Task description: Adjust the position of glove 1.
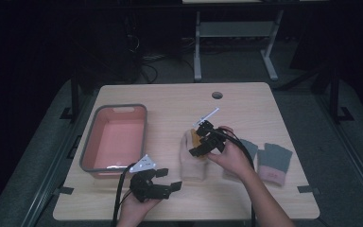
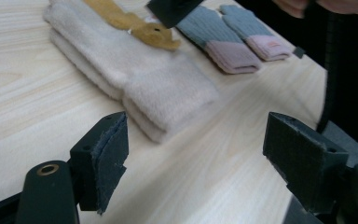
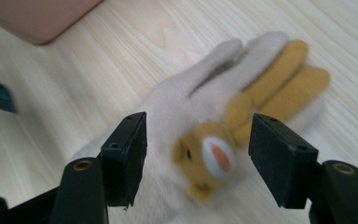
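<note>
While the right tongs [image 3: 193, 158] gape, the cream glove [image 3: 177, 107] lies beneath.

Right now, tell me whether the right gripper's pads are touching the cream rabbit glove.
Apart. In the right gripper view the right gripper stands open, both pads clear of the cream rabbit glove lying between and beyond them.

No text, brand, number or sign can be read anywhere. A small reddish tag is seen on the pink cuff of the grey-and-pink gloves [image 2: 265, 44], at the upper right of the left gripper view, but it is too small and blurred for any lettering to be made out.
</note>
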The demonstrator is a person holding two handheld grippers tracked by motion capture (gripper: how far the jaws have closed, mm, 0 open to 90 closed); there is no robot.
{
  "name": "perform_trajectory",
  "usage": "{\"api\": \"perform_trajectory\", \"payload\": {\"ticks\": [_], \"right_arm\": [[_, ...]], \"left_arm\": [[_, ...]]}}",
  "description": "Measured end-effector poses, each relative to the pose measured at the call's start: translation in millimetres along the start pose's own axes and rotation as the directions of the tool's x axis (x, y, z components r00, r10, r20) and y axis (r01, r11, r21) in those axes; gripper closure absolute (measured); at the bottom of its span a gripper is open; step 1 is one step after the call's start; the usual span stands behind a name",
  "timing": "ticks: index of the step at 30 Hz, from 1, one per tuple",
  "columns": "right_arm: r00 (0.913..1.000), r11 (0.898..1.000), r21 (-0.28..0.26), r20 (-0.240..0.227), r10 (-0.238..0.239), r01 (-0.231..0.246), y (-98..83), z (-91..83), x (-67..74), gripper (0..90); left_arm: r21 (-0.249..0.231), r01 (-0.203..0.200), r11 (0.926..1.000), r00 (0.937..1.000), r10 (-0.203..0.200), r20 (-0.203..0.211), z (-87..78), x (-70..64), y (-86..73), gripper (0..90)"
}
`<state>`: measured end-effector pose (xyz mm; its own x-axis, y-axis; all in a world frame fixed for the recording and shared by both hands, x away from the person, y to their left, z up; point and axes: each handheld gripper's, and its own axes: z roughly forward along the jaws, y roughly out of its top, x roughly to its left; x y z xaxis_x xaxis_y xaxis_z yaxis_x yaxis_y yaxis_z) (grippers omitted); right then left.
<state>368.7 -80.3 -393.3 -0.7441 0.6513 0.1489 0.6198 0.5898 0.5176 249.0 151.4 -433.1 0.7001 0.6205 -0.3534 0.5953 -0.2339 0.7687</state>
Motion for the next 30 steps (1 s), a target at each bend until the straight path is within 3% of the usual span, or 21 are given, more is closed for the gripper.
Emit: {"api": "perform_trajectory", "payload": {"ticks": [3, 4, 5, 6, 9, 12, 13, 18, 19, 20, 21, 22, 23, 24, 26, 27, 28, 30], "right_arm": [[0.9978, 0.998, -0.012, -0.002, 0.066, -0.066, -13.4, -6.4, -5.3, 36.8], [0.9978, 0.998, -0.012, -0.002, 0.066, -0.066, -13.4, -6.4, -5.3, 36.8], [0.9942, 0.994, -0.018, -0.02, 0.106, -0.106, -20.5, -8.1, -8.6, 36.8], [0.9942, 0.994, -0.018, -0.02, 0.106, -0.106, -20.5, -8.1, -8.6, 36.8], [0.989, 0.989, -0.029, -0.032, 0.144, -0.145, -30.5, -7.5, -13.1, 36.8], [0.9819, 0.982, -0.036, -0.047, 0.184, -0.185, -38.6, -5.7, -15.4, 36.8], [0.9778, 0.978, -0.047, -0.065, 0.199, -0.202, -43.0, -4.1, -16.0, 36.6], [0.9726, 0.973, -0.059, -0.084, 0.217, -0.222, -49.1, -0.1, -14.4, 36.5], [0.966, 0.968, -0.056, -0.104, 0.236, -0.243, -52.1, 3.3, -14.9, 38.2], [0.966, 0.968, -0.056, -0.104, 0.236, -0.243, -52.1, 3.3, -14.9, 38.2], [0.9562, 0.96, -0.049, -0.115, 0.269, -0.276, -54.0, 6.2, -15.8, 38.3], [0.9562, 0.96, -0.049, -0.115, 0.269, -0.276, -54.0, 6.2, -15.8, 38.3], [0.946, 0.95, -0.062, -0.128, 0.298, -0.307, -56.4, 8.0, -16.9, 39.4], [0.946, 0.95, -0.062, -0.128, 0.298, -0.307, -56.4, 8.0, -16.9, 39.4], [0.9336, 0.939, -0.061, -0.144, 0.328, -0.339, -60.0, 10.7, -18.4, 39.5], [0.9251, 0.932, -0.051, -0.149, 0.349, -0.36, -62.7, 13.4, -19.1, 39.5], [0.9251, 0.932, -0.051, -0.149, 0.349, -0.36, -62.7, 13.4, -19.1, 39.5], [0.9096, 0.919, -0.05, -0.175, 0.377, -0.39, -65.2, 15.8, -20.2, 40.1]], "left_arm": [[0.022, 0.017, 0.9996, 0.9998, -0.017, 0.004, 14.6, 0.1, 11.6, 22.3], [0.022, 0.017, 0.9996, 0.9998, -0.017, 0.004, 14.6, 0.1, 11.6, 22.3], [0.043, 0.02, 0.9989, 0.9998, -0.02, 0.004, 21.0, 2.6, 17.2, 22.4], [0.043, 0.02, 0.9989, 0.9998, -0.02, 0.004, 21.0, 2.6, 17.2, 22.4], [0.059, 0.063, 0.9962, 0.998, -0.063, -0.001, 29.6, 8.0, 23.9, 22.8], [0.096, 0.108, 0.9895, 0.9941, -0.107, -0.015, 38.2, 16.0, 29.2, 23.0], [0.113, 0.139, 0.9839, 0.9902, -0.137, -0.029, 43.1, 20.7, 31.1, 23.1], [0.139, 0.182, 0.9735, 0.9831, -0.176, -0.048, 50.2, 27.7, 33.4, 23.5], [0.156, 0.213, 0.9644, 0.9767, -0.206, -0.06, 54.2, 31.7, 33.0, 23.6], [0.156, 0.213, 0.9644, 0.9767, -0.206, -0.06, 54.2, 31.7, 33.0, 24.1], [0.164, 0.226, 0.9602, 0.9739, -0.219, -0.062, 56.1, 33.6, 32.6, 25.6], [0.167, 0.24, 0.9562, 0.9705, -0.234, -0.057, 57.8, 34.7, 32.2, 25.6], [0.171, 0.246, 0.9541, 0.9693, -0.239, -0.057, 59.3, 35.2, 32.0, 26.9], [0.173, 0.246, 0.9537, 0.9692, -0.239, -0.06, 60.8, 35.0, 31.8, 26.9], [0.188, 0.246, 0.951, 0.9692, -0.238, -0.064, 63.3, 35.5, 31.0, 28.6], [0.199, 0.255, 0.9463, 0.9668, -0.246, -0.069, 64.6, 36.3, 29.0, 30.0], [0.199, 0.255, 0.9463, 0.9668, -0.246, -0.069, 64.6, 36.3, 29.0, 30.8], [0.198, 0.268, 0.943, 0.9635, -0.261, -0.061, 65.5, 36.7, 27.1, 31.5]]}}
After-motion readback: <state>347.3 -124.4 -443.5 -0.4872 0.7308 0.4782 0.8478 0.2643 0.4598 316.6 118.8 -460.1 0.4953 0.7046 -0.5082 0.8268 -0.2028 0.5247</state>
